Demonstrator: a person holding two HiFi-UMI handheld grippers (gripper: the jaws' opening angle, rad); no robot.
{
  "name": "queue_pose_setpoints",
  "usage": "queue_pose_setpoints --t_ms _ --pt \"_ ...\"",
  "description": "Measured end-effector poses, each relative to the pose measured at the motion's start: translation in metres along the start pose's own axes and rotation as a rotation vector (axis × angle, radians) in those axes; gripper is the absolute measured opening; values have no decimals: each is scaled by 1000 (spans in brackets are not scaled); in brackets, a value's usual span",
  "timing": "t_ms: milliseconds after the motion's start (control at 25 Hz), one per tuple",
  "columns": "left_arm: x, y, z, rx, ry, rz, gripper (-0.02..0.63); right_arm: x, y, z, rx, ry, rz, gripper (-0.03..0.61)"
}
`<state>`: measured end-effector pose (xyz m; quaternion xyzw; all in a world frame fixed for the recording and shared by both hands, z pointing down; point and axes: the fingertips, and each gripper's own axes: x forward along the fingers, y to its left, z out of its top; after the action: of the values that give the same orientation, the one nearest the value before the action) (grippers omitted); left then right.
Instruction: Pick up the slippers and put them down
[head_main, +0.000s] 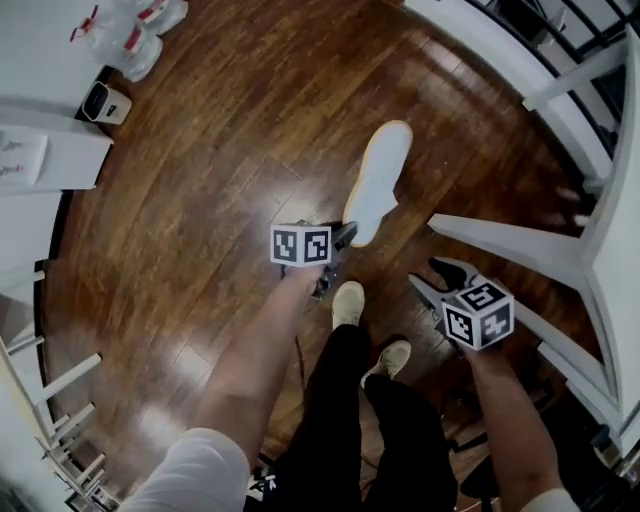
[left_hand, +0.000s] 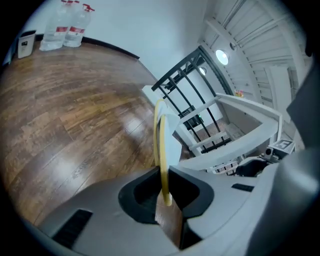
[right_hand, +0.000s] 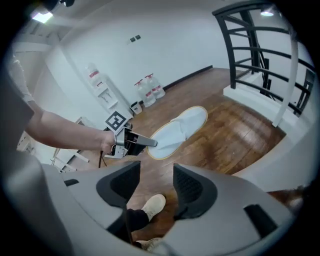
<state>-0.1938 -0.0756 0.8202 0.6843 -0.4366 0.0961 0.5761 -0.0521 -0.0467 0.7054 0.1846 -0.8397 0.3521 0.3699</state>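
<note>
Left gripper (left_hand: 162, 192) clenched on the rim of a white, yellow-edged slipper (head_main: 378, 180), which it holds out over the wooden floor (head_main: 220, 170), likely for setting down. Right gripper (right_hand: 156, 187), jaws apart and empty, hangs above the person's shoes (right_hand: 151, 206), apparently in reserve.

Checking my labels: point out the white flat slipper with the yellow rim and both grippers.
White flat slipper with yellow rim (head_main: 382, 175), head view, middle of its broad face.
Left gripper (head_main: 344, 236), head view, tips shut on the slipper.
Right gripper (right_hand: 156, 175), right gripper view, between its open fingertips.
</note>
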Motion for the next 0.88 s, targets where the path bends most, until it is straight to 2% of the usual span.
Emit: queue_pose_setpoints --t_ms 200,400,480,560,640,720,800,880 --pt "75 95 -56 -59 -5 34 34 112 -65 -49 -1 58 -5 219" --pt "136 183 -94 -144 -38 88 34 200 -111 -88 -20 108 1 219" --pt "152 215 -108 -191 -40 130 35 221 -118 -102 -31 123 13 219" --pt "164 249 -124 -220 -14 207 42 237 -122 -116 -37 141 21 219" --pt "171 275 -139 -228 26 280 79 246 -125 -130 -33 159 22 219" --pt "170 289 -148 -213 63 322 247 248 -122 -140 -27 175 28 221" --pt "162 291 -150 -178 86 351 267 244 -115 -141 -29 186 33 226" --pt "147 283 -147 -139 103 380 315 235 -106 -135 -34 188 34 230"
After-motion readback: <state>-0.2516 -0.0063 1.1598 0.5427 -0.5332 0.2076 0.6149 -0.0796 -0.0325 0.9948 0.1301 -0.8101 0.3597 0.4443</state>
